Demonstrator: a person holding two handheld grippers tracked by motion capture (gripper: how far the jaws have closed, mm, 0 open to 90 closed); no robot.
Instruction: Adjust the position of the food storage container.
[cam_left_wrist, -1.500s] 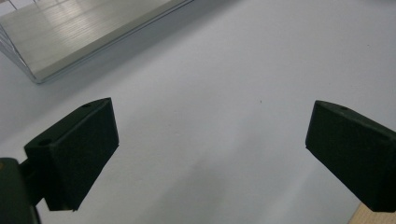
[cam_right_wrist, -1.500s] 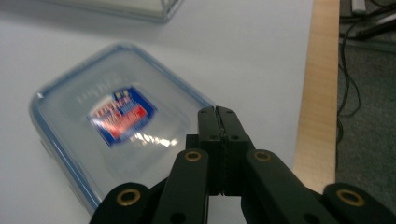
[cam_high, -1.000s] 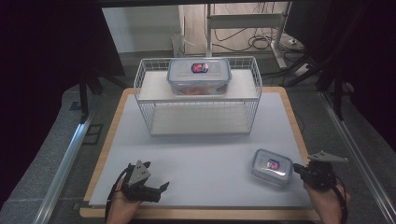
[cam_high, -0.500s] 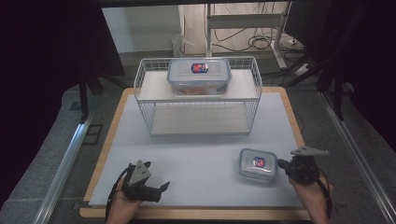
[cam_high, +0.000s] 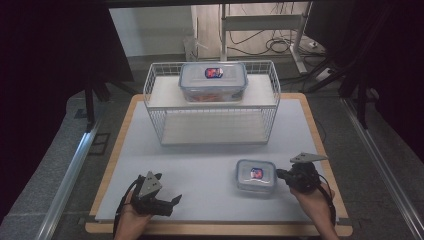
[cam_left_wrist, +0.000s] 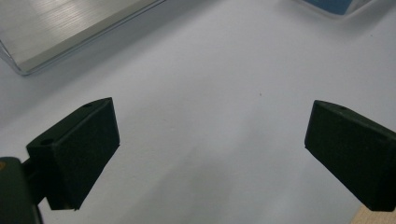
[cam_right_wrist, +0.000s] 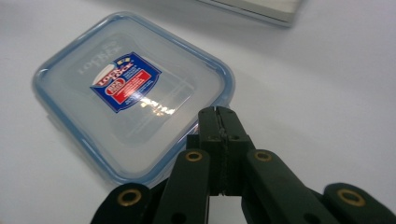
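Right hand (cam_high: 314, 197): enters from the bottom right of the high view, forearm angled up and inward, with the right gripper (cam_high: 281, 174) pointing left across the white table surface (cam_high: 200, 160). In the right gripper view its jaws are pressed together with nothing between them, and their tips sit at the near edge of the small container (cam_right_wrist: 133, 93). From this view I cannot tell whether the tips touch its rim or hang just above it.

Left hand (cam_high: 134, 220): rests at the bottom left, wrist low, left gripper (cam_high: 172, 201) aimed to the right along the front of the table. The left gripper view shows both jaws spread wide over bare surface, holding nothing.

Small container (cam_high: 256, 176): lies flat, lid up, right of centre on the front part of the table, just beside the right gripper. It is close to square; its slightly longer side runs left to right, and the red-and-blue label faces upward.

Behind it stands a wire rack (cam_high: 212, 105) with a larger lidded container (cam_high: 213, 81) on its upper shelf.
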